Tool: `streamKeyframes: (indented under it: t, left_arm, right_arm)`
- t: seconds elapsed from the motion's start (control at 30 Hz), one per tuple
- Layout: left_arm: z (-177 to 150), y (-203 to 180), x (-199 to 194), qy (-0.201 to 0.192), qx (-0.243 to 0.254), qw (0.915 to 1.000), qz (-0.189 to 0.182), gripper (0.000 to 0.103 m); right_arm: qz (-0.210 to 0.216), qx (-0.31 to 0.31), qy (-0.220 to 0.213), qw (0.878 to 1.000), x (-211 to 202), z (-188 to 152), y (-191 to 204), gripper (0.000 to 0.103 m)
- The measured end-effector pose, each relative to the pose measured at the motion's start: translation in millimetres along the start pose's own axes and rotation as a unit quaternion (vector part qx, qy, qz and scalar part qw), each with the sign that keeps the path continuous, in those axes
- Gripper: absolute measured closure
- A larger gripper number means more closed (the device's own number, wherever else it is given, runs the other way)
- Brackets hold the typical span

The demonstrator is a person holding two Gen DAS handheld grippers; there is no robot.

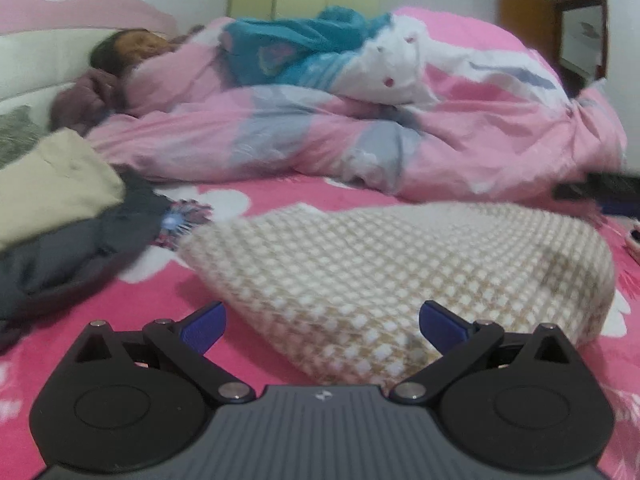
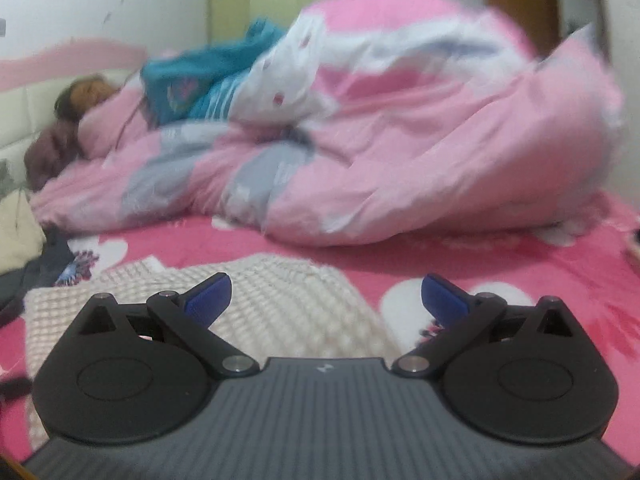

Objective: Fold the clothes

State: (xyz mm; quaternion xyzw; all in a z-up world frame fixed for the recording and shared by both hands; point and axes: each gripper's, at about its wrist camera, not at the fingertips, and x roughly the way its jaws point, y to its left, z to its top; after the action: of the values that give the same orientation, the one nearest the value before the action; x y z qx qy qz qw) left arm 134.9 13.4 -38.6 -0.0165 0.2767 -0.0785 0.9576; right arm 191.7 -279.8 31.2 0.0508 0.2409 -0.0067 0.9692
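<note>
A beige and white checked garment (image 1: 400,272) lies folded on the pink bedsheet (image 1: 168,292). My left gripper (image 1: 322,326) is open just above its near edge, with nothing between the blue fingertips (image 1: 204,326). In the right wrist view the same checked garment (image 2: 280,300) spreads to the left and centre. My right gripper (image 2: 326,300) is open over its right edge, and it holds nothing. The other gripper shows as a dark shape (image 1: 600,190) at the right edge of the left wrist view.
A dark grey garment (image 1: 80,248) and a cream one (image 1: 52,184) lie piled at the left. A person (image 1: 132,46) lies under a pink quilt (image 1: 360,140) across the back of the bed, with a teal garment (image 1: 296,52) on top. A wooden door (image 1: 524,12) stands far right.
</note>
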Motion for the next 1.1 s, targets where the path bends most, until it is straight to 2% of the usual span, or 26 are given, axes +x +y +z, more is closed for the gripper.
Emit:
streamKeyframes:
  t: [0.07,0.13,0.2,0.23,0.33,0.4,0.47,0.57,0.7,0.9,1.1]
  left_arm:
    - [-7,0,10,0.009,-0.006,0.9999,-0.012,0.001]
    - [-9,2,13,0.012,-0.017,0.9994,-0.025,0.004]
    - [-10,3,13,0.011,-0.02,0.999,-0.038,0.01]
    - [-10,2,12,0.009,-0.017,0.999,-0.04,0.014]
    - [-13,-4,9,-0.004,-0.002,0.9993,-0.038,0.021]
    - [-15,-9,7,-0.015,0.007,0.9992,-0.036,0.027]
    - [-17,-12,5,-0.021,0.01,0.999,-0.037,0.037]
    - [-19,-16,2,-0.021,0.013,0.9989,-0.04,0.045]
    - [-28,-18,-8,-0.026,0.028,0.9986,-0.038,0.048]
    - [-41,-16,-28,-0.033,0.029,0.9983,-0.037,0.049]
    - [-54,-9,-60,-0.042,0.021,0.9981,-0.04,0.046]
  right_arm:
    - [0.033,0.053,0.064,0.996,37,15,-13,0.001]
    - [0.059,0.124,0.124,0.983,67,23,-26,0.002]
    - [0.084,0.186,0.165,0.965,90,22,-35,0.007]
    - [0.093,0.205,0.178,0.958,96,21,-38,0.017]
    - [0.104,0.203,0.183,0.956,88,16,-34,0.021]
    - [0.111,0.202,0.185,0.955,83,12,-32,0.034]
    - [0.118,0.201,0.188,0.954,78,8,-30,0.053]
    - [0.126,0.198,0.189,0.954,62,4,-31,0.073]
    - [0.154,0.174,0.167,0.958,18,-5,-24,0.077]
    - [0.205,0.101,0.126,0.965,-62,-28,-2,0.078]
    - [0.24,0.063,0.082,0.965,-150,-80,9,0.078]
